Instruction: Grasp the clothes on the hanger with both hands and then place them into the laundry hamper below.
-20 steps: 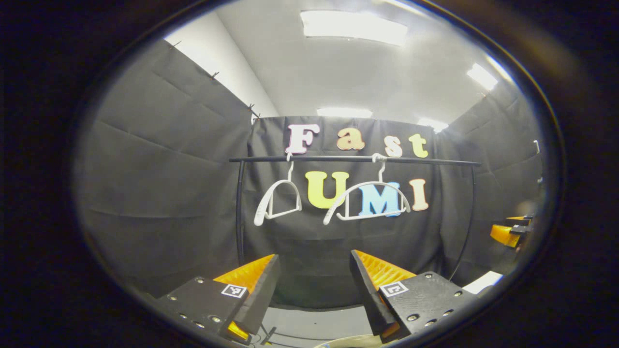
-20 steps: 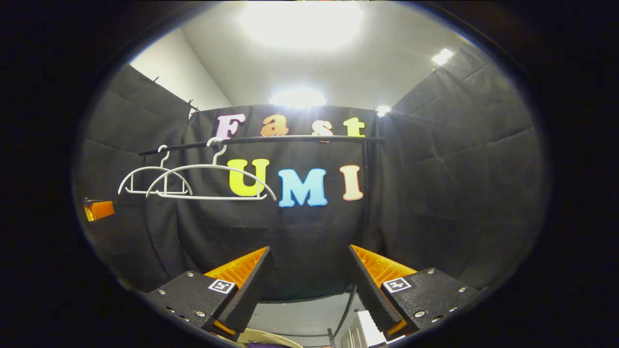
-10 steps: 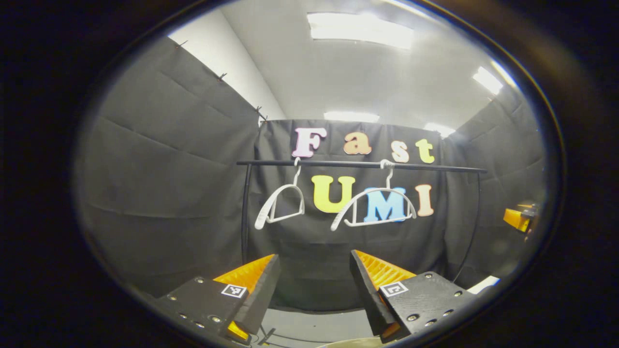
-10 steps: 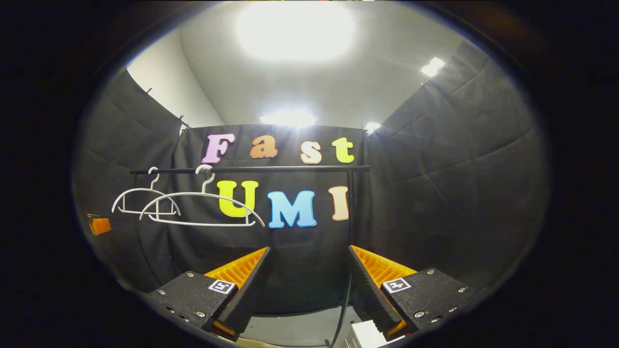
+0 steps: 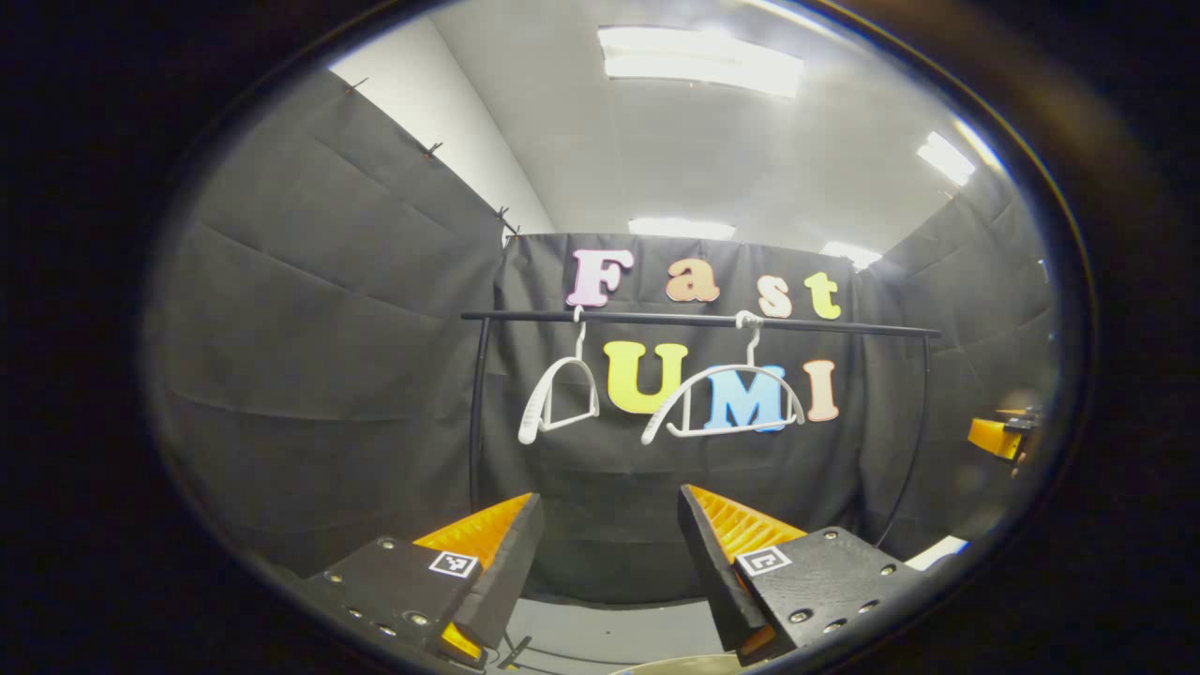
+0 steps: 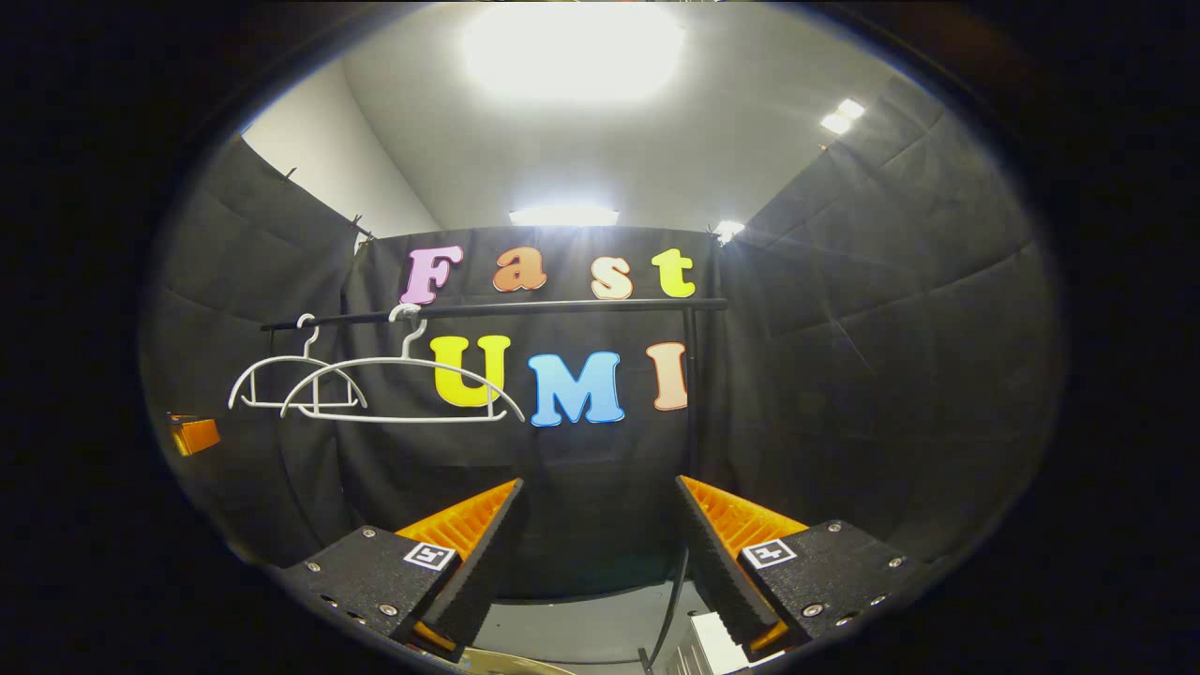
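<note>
A black rail (image 5: 698,322) crosses the back wall with two white hangers on it, both bare. The left hanger (image 5: 531,422) is turned nearly edge-on and the right hanger (image 5: 747,367) faces me. My left gripper (image 5: 609,553) is open, low and well short of the rail, with nothing between its fingers. My right gripper (image 6: 595,544) is also open and holds nothing. It looks at the same rail (image 6: 497,308), with the near hanger (image 6: 403,360) and the far hanger (image 6: 302,357) up to its left. A pale curved hamper rim (image 5: 675,664) peeks below the left gripper.
The rail stands on thin black posts (image 5: 476,412) in front of the black cloth walls. The right gripper (image 5: 998,436) shows at the far right of the left gripper view, and the left gripper (image 6: 192,434) at the far left of the right gripper view. A white object (image 6: 712,647) lies low beside the right fingers.
The left hanger has swung a little to the right on the rail. The right gripper view tipped up, then partly back down. Both grippers stayed open.
</note>
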Motion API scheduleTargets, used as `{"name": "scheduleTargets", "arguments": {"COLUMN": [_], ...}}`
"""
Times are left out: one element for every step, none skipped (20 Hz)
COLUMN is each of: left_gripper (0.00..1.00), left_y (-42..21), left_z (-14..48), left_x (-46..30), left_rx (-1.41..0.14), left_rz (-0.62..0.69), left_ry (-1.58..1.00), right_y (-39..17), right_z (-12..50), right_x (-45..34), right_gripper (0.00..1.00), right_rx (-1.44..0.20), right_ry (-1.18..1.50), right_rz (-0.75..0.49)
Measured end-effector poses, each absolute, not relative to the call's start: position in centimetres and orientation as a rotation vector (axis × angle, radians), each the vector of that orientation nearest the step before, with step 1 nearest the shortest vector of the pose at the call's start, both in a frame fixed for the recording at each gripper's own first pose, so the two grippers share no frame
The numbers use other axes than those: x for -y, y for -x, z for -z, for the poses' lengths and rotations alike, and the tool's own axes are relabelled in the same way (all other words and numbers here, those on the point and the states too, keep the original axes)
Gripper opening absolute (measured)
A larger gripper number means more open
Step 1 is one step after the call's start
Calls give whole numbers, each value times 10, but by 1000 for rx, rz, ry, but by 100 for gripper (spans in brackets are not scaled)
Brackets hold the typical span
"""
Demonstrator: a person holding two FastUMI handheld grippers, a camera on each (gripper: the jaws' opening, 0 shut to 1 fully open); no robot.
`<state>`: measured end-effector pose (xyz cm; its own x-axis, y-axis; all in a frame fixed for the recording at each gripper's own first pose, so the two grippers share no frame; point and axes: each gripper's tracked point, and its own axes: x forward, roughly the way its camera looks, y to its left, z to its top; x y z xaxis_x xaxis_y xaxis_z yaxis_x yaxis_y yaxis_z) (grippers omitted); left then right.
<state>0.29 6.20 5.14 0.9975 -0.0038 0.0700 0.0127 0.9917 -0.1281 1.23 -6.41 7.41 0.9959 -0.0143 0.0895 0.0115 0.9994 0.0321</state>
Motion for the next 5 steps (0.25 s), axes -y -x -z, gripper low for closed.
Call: {"name": "scheduleTargets", "arguments": {"left_gripper": [90,90,89,89,89], "left_y": [-3,-3,-3,-2,-2], "left_z": [-53,-54,-55,-56,-59], "left_x": [-62,-62,-62,-62,-62], "left_rx": [71,73,77,81,85], "left_rz": [8,7,7,7,8], "left_ry": [123,118,113,110,108], "right_y": [-12,-12,-12,-12,-12], "right_z": [-72,-69,-68,-67,-66], "right_x": [62,60,58,57,58], "right_gripper": [95,95,95,95,95], "right_rx": [81,74,68,64,62], "right_ry": [-34,-40,-47,-52,-53], "right_rz": [8,3,-2,-3,-3]}}
